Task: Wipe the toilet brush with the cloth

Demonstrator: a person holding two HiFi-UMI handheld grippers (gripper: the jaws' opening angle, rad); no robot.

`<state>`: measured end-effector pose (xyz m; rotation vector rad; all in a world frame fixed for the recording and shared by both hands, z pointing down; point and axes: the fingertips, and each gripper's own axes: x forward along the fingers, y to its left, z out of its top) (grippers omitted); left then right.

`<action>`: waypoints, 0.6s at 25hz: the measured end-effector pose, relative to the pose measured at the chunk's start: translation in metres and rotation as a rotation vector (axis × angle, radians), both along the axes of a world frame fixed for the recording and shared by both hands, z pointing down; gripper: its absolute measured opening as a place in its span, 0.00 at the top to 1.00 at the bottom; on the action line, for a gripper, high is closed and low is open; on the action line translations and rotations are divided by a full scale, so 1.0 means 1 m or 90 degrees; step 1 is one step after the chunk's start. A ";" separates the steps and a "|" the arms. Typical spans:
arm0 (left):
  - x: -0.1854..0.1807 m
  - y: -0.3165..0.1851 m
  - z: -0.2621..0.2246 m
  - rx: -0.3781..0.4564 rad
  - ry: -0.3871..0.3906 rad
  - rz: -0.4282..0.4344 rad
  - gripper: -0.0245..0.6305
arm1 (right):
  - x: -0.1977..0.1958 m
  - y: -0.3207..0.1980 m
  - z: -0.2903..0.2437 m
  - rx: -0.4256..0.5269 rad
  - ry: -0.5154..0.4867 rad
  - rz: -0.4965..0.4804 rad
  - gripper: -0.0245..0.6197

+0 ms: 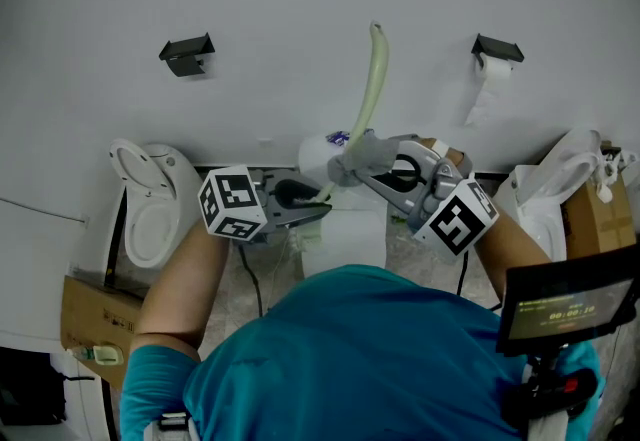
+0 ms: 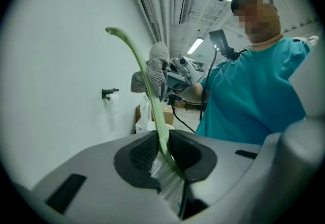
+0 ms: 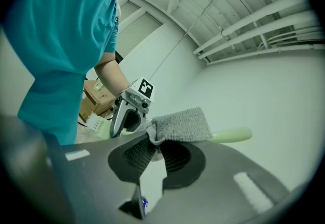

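Note:
The toilet brush [image 1: 368, 94] has a pale green curved handle that rises against the white wall. My left gripper [image 1: 310, 209] is shut on its lower end. In the left gripper view the handle [image 2: 147, 86] runs up from between the jaws [image 2: 163, 149], with the white bristles [image 2: 167, 180] just below the pads. My right gripper [image 1: 345, 167] is shut on a grey cloth [image 1: 362, 147] folded round the handle's middle. In the right gripper view the cloth [image 3: 180, 124] sits at the jaws [image 3: 157, 149], the handle's tip [image 3: 231, 135] pokes out to the right, and the left gripper [image 3: 129, 108] shows behind.
A toilet [image 1: 150, 199] with its seat up stands at the left, above a cardboard box [image 1: 85, 314]. On the wall are an empty holder [image 1: 187, 54] and a paper roll holder [image 1: 497, 51]. A white lined bin [image 1: 550, 194] stands at the right, a white container [image 1: 345, 239] below the grippers.

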<state>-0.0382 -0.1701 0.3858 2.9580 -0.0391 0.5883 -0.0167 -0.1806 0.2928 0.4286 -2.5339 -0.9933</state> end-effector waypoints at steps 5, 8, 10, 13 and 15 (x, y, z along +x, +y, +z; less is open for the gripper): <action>-0.003 -0.001 0.001 0.030 -0.009 0.008 0.85 | 0.000 0.001 -0.003 0.009 0.004 0.000 0.91; -0.003 0.000 0.002 0.037 -0.009 0.011 0.85 | 0.001 0.002 -0.003 0.017 0.008 0.004 0.91; -0.003 0.001 0.003 0.040 -0.009 0.013 0.85 | 0.003 0.002 -0.004 0.021 0.006 0.007 0.91; -0.004 0.002 0.009 0.047 -0.019 0.017 0.85 | 0.007 -0.002 -0.012 0.028 -0.012 0.016 0.91; -0.006 0.004 0.012 0.045 -0.019 0.022 0.85 | 0.013 -0.006 -0.019 0.028 -0.025 0.022 0.91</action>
